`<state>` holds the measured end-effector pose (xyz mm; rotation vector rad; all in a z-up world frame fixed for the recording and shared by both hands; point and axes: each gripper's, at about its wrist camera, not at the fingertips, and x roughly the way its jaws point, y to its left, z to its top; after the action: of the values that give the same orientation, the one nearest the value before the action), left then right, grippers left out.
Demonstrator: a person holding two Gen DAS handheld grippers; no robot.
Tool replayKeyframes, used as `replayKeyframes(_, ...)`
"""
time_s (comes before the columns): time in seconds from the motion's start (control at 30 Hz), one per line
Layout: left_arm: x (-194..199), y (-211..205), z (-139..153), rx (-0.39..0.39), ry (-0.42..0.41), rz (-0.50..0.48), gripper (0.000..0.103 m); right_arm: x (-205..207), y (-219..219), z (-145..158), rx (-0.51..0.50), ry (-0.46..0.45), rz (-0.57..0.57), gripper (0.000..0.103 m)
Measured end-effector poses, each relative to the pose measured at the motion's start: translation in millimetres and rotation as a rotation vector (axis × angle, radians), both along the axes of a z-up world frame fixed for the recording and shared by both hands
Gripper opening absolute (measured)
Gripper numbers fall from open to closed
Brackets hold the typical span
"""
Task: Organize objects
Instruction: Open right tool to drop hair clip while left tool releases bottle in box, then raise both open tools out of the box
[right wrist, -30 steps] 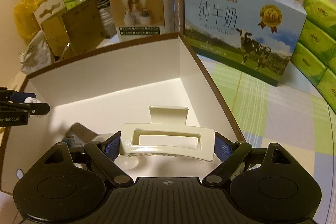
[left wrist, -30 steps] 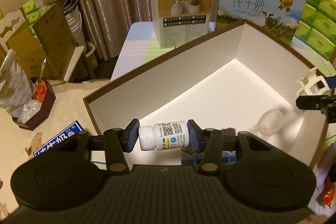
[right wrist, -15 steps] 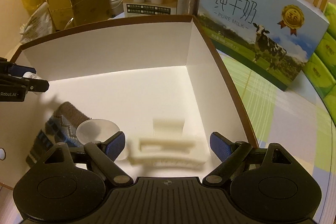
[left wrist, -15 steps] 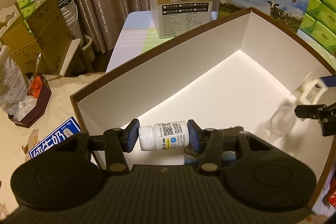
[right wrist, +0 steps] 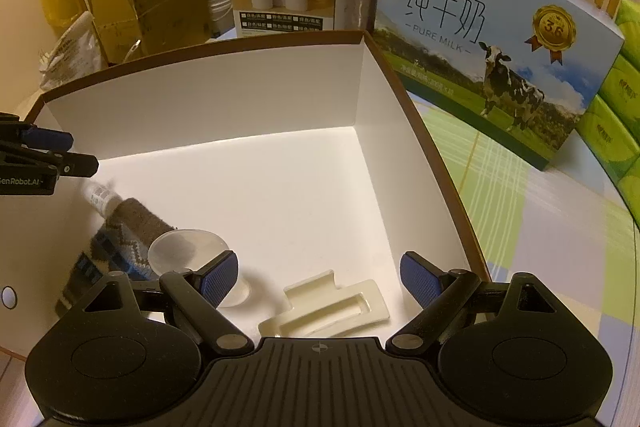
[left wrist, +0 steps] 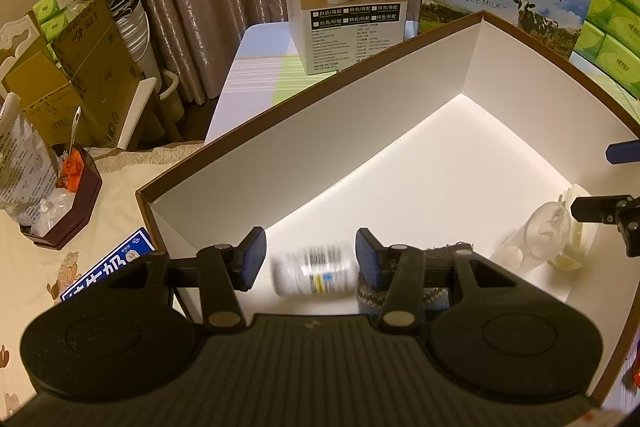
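Landmark: white box [left wrist: 420, 131], brown rim, open top; every place below is given against it.
Step in hand: we are dropping things into the box, one per hand; we judge both drops as made.
Left hand-held gripper [left wrist: 310, 259]: spread, pads clear of the bottle, hanging over the box's near left corner.
Bottle [left wrist: 314, 271]: small, white, labelled; blurred, loose between and below the left pads, inside the box by its left wall. We cannot tell whether it has landed.
Right hand-held gripper [right wrist: 318, 281]: spread wide, pinching nothing, over the box's near right part.
Clip [right wrist: 326, 307]: cream hair clip, flat on the box floor just under the right pads.
Cup [right wrist: 188, 253]: clear, on its side in the box, just left of the clip.
Knit piece [right wrist: 128, 231]: grey patterned, on the box floor between bottle and cup, touching the cup.
Milk carton [right wrist: 492, 39]: outside the box, on the surface past its far right corner.
Next move: we judge both hands must lift clear of the rim, then look on the surface for any loose item. Pads should stay apart on the way out, so nothing is dragged back.
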<state>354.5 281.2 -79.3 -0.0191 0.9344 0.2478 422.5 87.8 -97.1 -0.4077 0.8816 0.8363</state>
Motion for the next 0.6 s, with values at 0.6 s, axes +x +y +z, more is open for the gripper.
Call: replayKeyframes(0.6,-14.1,-6.9,19.1,-0.021,-0.043,-0.001,0.076,-20.8,-17.7,21.2,0.115,0.009,-0.003,0.095)
